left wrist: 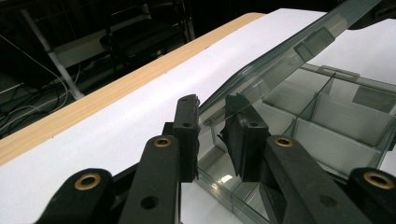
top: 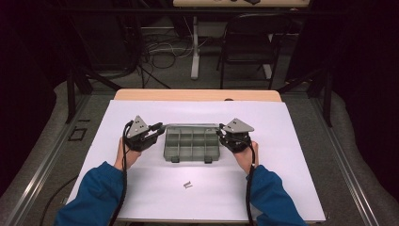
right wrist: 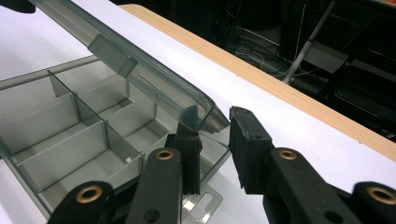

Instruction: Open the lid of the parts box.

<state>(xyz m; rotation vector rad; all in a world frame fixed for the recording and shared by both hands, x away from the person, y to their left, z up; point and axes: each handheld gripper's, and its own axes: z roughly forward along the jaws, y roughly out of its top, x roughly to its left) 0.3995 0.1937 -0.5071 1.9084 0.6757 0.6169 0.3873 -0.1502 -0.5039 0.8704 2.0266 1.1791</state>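
Both grippers are gripping the clear lid (left wrist: pixel 280 60) of a compartment box (top: pixel 191 145) sitting mid-desk (top: pixel 282 188) — left gripper (left wrist: pixel 212 116) and right gripper (right wrist: pixel 210 123) clenching its opposite corners, holding it raised.

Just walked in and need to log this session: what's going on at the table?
A person holds a gripper in each hand at either end of a clear plastic compartment box on the white table. The left gripper and right gripper each have the lid's end corner between their jaws; the lid is raised off the base. The compartments look empty. Two small screws lie nearer the person.
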